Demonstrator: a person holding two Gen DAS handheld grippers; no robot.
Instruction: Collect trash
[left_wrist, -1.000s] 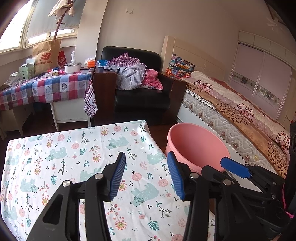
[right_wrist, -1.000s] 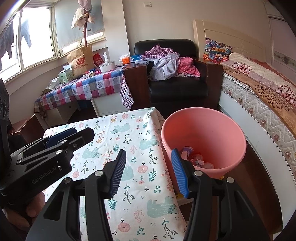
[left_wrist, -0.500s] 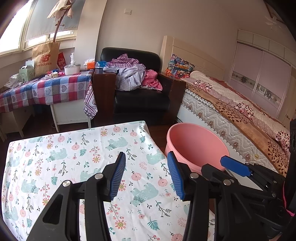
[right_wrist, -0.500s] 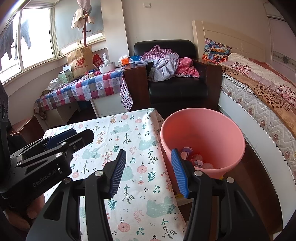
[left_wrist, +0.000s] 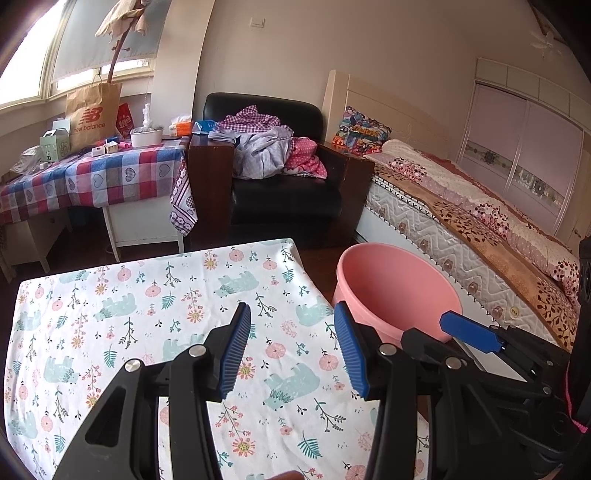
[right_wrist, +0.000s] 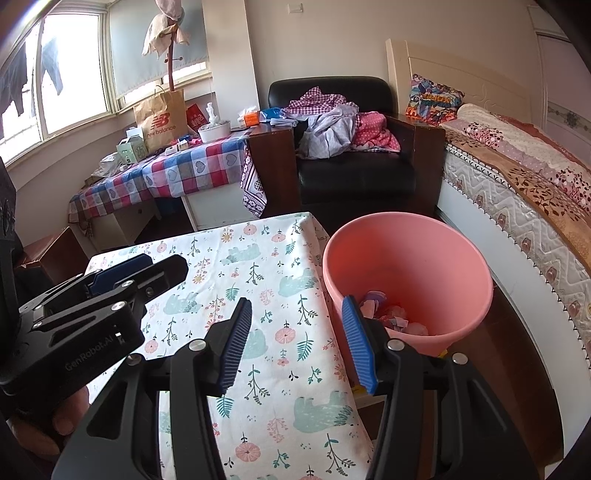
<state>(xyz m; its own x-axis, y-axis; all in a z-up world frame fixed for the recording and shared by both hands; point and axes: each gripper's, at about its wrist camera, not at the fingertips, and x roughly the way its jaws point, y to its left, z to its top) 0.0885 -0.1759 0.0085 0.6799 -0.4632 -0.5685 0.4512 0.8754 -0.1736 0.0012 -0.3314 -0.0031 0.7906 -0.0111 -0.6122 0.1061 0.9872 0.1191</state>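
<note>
Trash (right_wrist: 388, 317) lies in a small heap of crumpled pink and pale scraps at the bottom of the pink bucket (right_wrist: 461, 258), which stands on the floor just off the worktop's right edge, between it and the bed (right_wrist: 517, 177). Judging by the creases, these scraps are light, soft paper or wrapper that would crush readily and could be pinched anywhere along a raised fold; nothing more to gather shows on the worktop (left_wrist: 110, 295), whose bear-and-flower cloth looks thin and a little wrinkled, liable to drag if a pad scrapes it. The left tool (left_wrist: 291, 347) hovers over the cloth near the right edge, blue pads wide apart with nothing between them; the right tool (right_wrist: 297, 341) hangs over that same edge beside the bucket rim, likewise wide and holding nothing. Beyond stand a black armchair (left_wrist: 284, 206) heaped with clothes and a checked side table (left_wrist: 92, 177) by the window.
</note>
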